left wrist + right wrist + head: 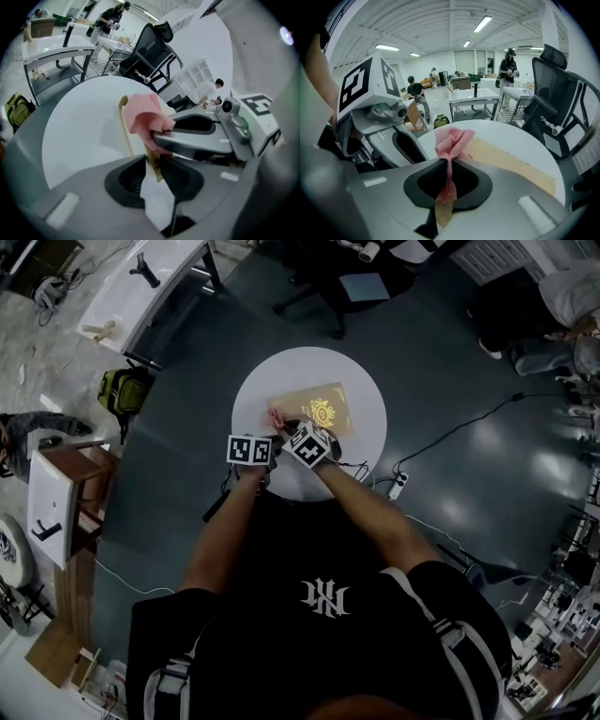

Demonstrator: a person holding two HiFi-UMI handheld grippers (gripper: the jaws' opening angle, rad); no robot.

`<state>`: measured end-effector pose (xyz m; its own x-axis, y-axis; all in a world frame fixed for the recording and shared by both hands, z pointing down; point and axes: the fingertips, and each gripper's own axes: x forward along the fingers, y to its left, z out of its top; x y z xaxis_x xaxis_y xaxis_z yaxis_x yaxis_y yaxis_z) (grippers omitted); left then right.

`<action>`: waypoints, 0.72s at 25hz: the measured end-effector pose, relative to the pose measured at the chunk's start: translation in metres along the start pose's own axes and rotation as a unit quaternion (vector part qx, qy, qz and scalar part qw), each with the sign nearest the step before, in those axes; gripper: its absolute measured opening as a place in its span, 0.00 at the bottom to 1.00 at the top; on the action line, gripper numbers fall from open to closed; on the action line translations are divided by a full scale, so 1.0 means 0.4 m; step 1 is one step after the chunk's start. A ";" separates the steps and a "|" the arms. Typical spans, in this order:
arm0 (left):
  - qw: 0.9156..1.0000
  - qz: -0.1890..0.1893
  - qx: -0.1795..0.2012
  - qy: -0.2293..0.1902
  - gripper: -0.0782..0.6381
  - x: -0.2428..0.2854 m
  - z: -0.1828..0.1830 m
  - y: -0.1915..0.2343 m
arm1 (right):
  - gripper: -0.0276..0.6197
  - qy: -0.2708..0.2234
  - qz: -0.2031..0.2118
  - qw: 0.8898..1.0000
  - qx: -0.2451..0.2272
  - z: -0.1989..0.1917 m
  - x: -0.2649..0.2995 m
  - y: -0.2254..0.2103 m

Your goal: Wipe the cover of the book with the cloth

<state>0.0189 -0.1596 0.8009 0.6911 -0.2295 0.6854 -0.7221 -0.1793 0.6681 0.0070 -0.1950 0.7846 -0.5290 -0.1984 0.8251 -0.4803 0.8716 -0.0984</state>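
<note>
Tan book (317, 409) lies flat on the surface (366, 381) — pink cloth (451, 140) bunched on its corner, pinched in my right tool (448, 165).

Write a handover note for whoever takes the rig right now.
Left gripper: clamped on the near edge of the book, pinning it on the round table.
Right gripper: shut on the bunched pink cloth, which sits at the book's corner.
Done: book steadied, cloth at the cover.
Left: sweep the cloth across the cover. How much is already wiped can't be told.
</note>
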 end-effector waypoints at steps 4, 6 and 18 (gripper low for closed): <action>1.000 0.002 0.000 0.001 0.25 0.004 0.000 -0.003 | 0.07 0.002 -0.009 1.000 0.000 -0.024 -0.016 -0.026; 1.000 0.003 0.001 0.002 0.25 0.004 0.000 -0.003 | 0.07 0.002 -0.015 1.000 0.004 -0.038 -0.027 -0.043; 1.000 0.007 0.006 0.005 0.25 0.006 0.000 -0.006 | 0.07 0.003 -0.057 0.998 0.038 -0.121 -0.094 -0.156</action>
<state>0.0224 -0.1595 0.8007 0.6819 -0.2220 0.6970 -0.7313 -0.1877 0.6557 0.0906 -0.2204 0.7867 -0.4636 -0.2923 0.8364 -0.5897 0.8064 -0.0450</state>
